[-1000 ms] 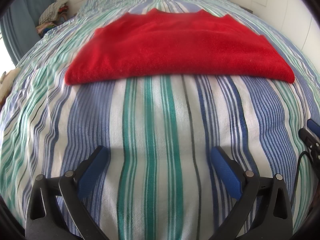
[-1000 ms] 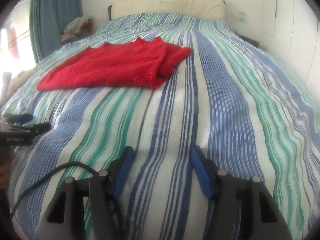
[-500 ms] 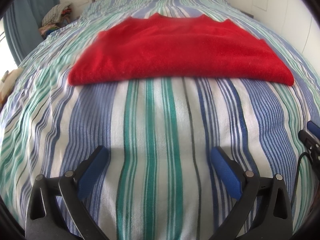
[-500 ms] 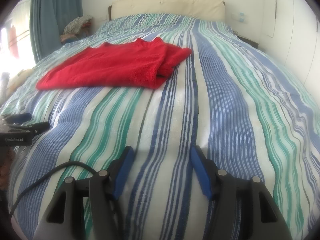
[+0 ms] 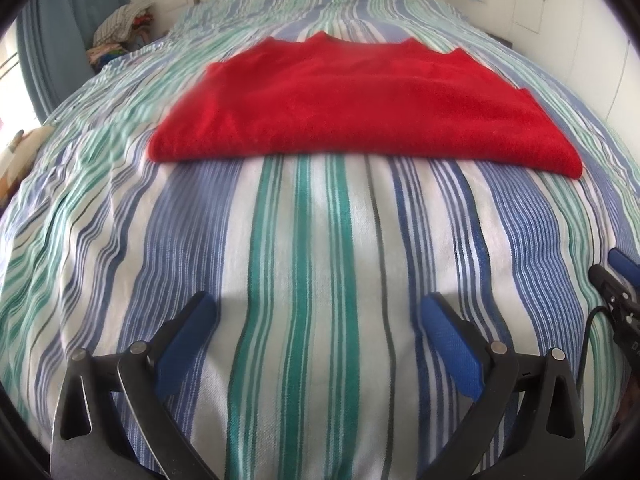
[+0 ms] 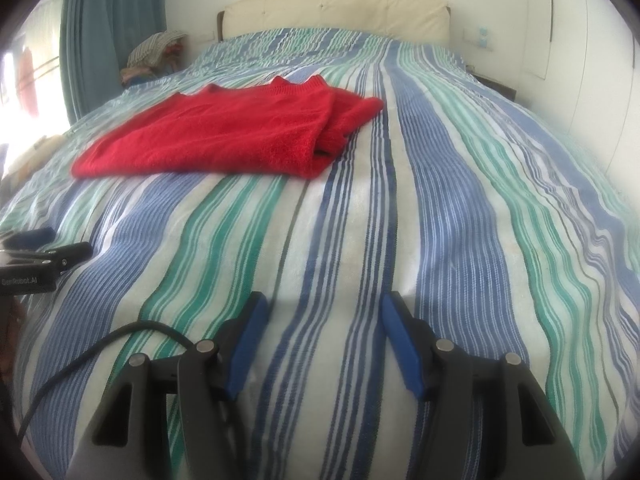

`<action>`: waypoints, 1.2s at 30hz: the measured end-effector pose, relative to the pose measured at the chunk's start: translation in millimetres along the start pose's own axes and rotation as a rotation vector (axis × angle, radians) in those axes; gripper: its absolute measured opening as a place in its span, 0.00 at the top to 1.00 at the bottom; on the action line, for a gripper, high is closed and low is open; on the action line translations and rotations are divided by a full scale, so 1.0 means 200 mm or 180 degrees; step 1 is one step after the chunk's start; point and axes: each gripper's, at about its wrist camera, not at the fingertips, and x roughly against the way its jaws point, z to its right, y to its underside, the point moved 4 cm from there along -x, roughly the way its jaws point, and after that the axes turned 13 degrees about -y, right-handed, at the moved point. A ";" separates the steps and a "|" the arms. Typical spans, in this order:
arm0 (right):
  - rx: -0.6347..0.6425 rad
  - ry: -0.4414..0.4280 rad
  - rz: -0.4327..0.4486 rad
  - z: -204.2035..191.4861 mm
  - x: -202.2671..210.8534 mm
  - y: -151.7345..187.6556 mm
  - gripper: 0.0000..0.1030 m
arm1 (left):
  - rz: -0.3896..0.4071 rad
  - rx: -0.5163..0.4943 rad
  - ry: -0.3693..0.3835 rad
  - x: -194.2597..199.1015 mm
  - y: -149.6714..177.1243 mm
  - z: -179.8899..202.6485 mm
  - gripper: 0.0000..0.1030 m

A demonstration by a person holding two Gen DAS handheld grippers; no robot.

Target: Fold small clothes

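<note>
A red knit garment (image 5: 360, 108) lies folded flat on the striped bedspread (image 5: 312, 248), straight ahead of my left gripper (image 5: 316, 312). The left gripper is open and empty, low over the bed, well short of the garment's near edge. In the right wrist view the garment (image 6: 236, 136) lies ahead to the left, its folded layers showing at its right end. My right gripper (image 6: 322, 312) is open and empty over the bedspread (image 6: 440, 208). Each gripper shows at the edge of the other's view: the right one (image 5: 618, 292), the left one (image 6: 44, 256).
A cream headboard (image 6: 332, 12) stands at the far end of the bed. A pile of clothes (image 6: 154, 52) sits beside a blue curtain (image 6: 108, 32) at the far left. A white wall (image 6: 580, 60) runs along the right side.
The left wrist view has tilted up a little, so the red garment sits lower and more of the headboard shows. Both grippers stay open. The right gripper has barely moved.
</note>
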 end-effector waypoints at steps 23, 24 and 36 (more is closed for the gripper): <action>0.0015 0.0016 0.0001 -0.01 0.00 0.00 0.42 | 0.0010 -0.0104 0.0133 -0.01 0.02 0.00 0.01; 0.0016 0.0018 -0.0001 -0.01 0.00 0.00 0.42 | -0.0006 -0.0095 0.0160 -0.01 0.02 0.00 0.01; 0.0010 0.0018 -0.0024 0.00 0.00 -0.01 0.41 | 0.0103 -0.0031 0.0219 0.17 -0.21 -0.20 0.01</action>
